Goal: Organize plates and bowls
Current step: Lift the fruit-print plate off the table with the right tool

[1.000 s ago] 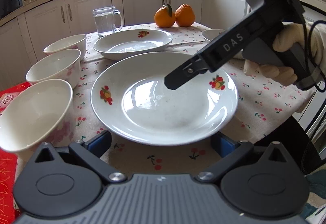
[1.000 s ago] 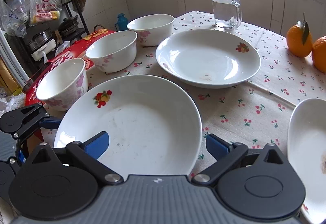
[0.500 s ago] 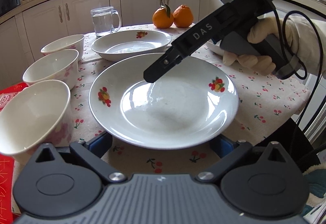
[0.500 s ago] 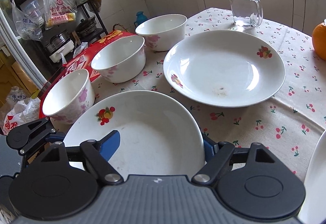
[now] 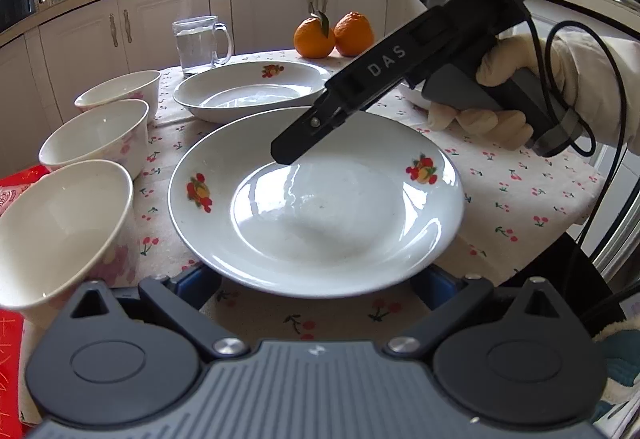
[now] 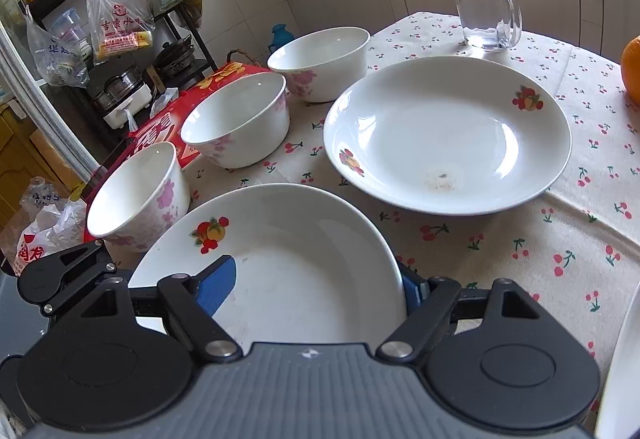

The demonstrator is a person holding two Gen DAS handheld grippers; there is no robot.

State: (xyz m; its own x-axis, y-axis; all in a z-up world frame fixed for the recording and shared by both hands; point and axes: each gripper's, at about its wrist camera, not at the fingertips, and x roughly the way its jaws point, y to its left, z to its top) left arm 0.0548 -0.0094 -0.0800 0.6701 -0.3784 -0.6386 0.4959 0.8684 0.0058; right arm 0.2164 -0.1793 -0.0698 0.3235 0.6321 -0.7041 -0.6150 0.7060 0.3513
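A white plate with fruit prints lies on the cherry-print tablecloth right in front of my left gripper, whose open blue pads sit under its near rim. My right gripper straddles the far rim of the same plate: one blue pad is inside the plate, the other outside the rim, jaws narrowed but with no firm grip visible. In the left wrist view the right gripper's finger hangs over the plate. A second fruit-print plate lies behind it. Three white bowls with pink flowers stand in a row at the left.
A glass mug of water and two oranges stand at the table's far side. A third plate's rim shows at the right edge. A red box sits beyond the bowls, off the table's left edge.
My right gripper has moved forward and down over the near plate and its jaws have narrowed around the rim. The left gripper has stayed at the near rim.
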